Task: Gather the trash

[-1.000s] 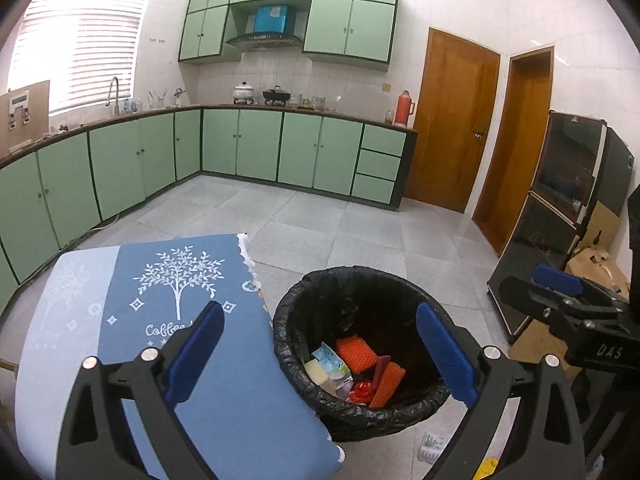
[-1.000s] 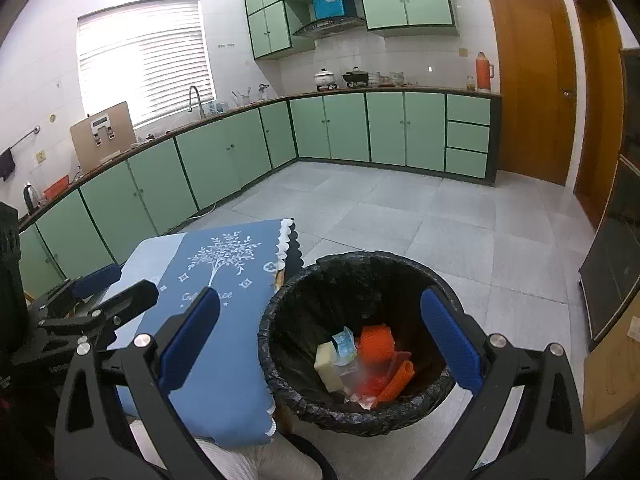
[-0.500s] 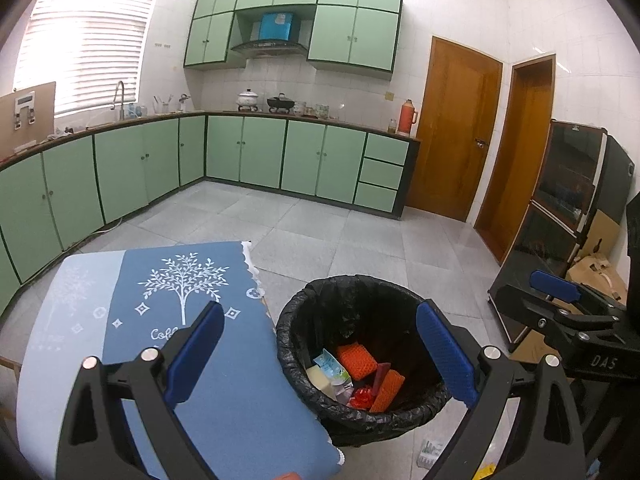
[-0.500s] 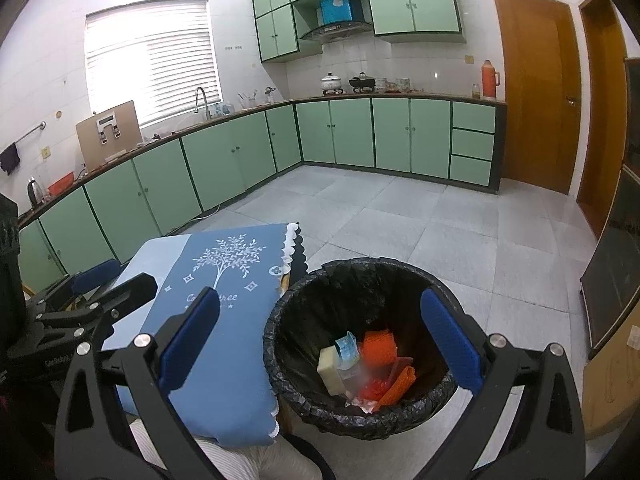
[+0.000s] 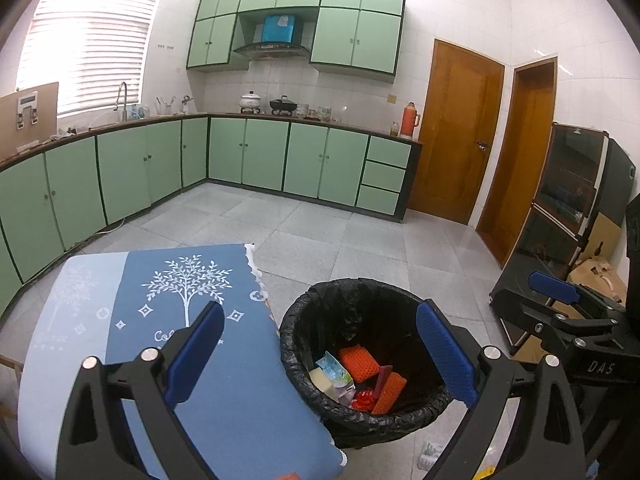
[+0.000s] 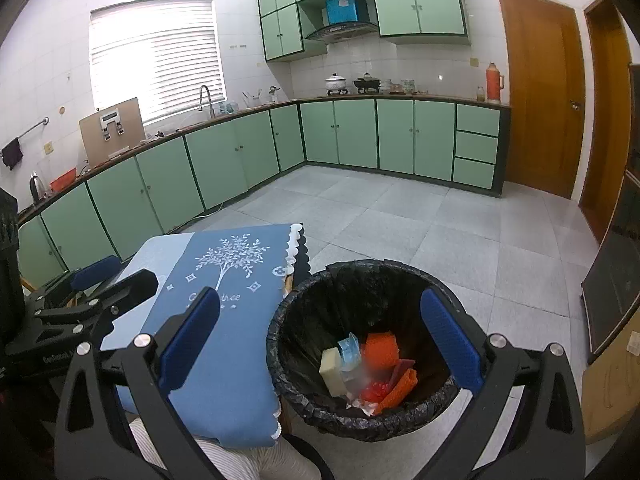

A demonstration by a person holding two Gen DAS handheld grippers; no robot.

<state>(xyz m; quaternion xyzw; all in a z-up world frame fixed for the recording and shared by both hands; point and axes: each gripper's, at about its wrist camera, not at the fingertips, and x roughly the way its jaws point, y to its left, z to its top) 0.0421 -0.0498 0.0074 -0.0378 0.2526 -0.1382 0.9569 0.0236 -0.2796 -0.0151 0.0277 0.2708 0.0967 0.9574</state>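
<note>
We're holding the left gripper wide apart and empty, its blue pads framing the round bin lined with a black plastic bag. The right gripper is gaping just as wide, gripping nothing. The trash is sitting in that bin: an orange mesh sponge, a pale yellow block, a small blue-and-white carton. Just beside it, we're seeing the table under a blue tree-print cloth, grey floor tiles, mint-green cabinets and two brown wooden doors.

Both hand-held grippers risen, pulled back slightly; trash bin sits lower in both views.
</note>
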